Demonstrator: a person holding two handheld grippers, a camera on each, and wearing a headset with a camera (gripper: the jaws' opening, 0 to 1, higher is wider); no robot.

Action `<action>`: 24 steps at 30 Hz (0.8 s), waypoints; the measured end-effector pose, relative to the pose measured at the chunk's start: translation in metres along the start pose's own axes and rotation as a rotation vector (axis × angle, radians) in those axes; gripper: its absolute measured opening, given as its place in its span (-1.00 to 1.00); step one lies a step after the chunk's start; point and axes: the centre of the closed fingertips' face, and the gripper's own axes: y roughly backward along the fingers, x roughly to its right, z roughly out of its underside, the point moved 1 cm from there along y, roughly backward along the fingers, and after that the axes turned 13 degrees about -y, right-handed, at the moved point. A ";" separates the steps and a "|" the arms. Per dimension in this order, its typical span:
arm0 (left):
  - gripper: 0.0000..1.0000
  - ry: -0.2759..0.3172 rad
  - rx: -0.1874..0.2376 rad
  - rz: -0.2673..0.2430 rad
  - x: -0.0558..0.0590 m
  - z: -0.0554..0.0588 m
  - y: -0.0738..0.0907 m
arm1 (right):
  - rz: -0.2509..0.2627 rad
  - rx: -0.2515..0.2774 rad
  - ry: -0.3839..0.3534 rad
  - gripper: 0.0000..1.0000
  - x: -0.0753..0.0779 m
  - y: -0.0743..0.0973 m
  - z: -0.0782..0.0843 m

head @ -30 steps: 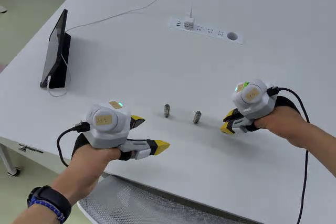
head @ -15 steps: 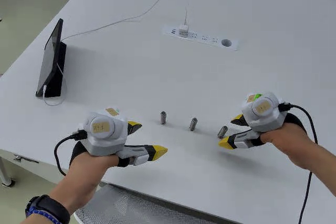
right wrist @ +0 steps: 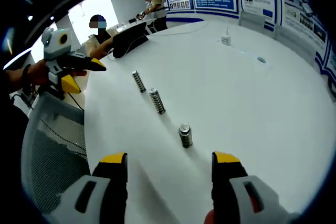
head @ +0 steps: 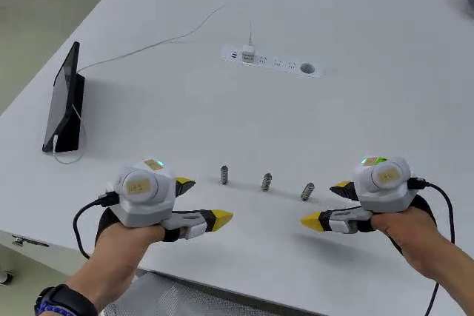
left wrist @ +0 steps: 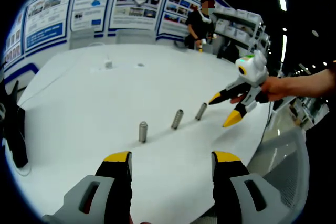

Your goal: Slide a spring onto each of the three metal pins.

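Fingers of the white, yellow-tipped left gripper [head: 209,199] and right gripper [head: 322,203] are gaping open and empty above the white desk [head: 333,123]; between them three spring-wrapped metal pins [head: 266,181] are standing in a row, a white power strip [head: 270,62] lying beyond.

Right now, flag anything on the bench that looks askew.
Nothing is clearly wrong. The three pins stand in a row, each wearing a spring. The right pin seems to lean slightly in the head view, perhaps only from perspective.
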 end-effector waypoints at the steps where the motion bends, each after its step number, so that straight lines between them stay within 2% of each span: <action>1: 0.26 -0.002 0.000 0.000 0.000 0.000 0.001 | 0.000 0.006 -0.006 0.34 -0.001 0.001 0.000; 6: 0.27 -0.011 -0.004 0.000 -0.004 0.001 0.004 | 0.004 0.041 -0.054 0.41 -0.010 0.004 0.005; 14: 0.29 -0.029 -0.008 0.011 -0.008 0.000 0.009 | 0.011 0.149 -0.126 0.45 -0.023 0.014 0.004; 24: 0.31 -0.041 -0.003 0.019 -0.012 -0.002 0.012 | 0.027 0.212 -0.186 0.52 -0.031 0.027 0.012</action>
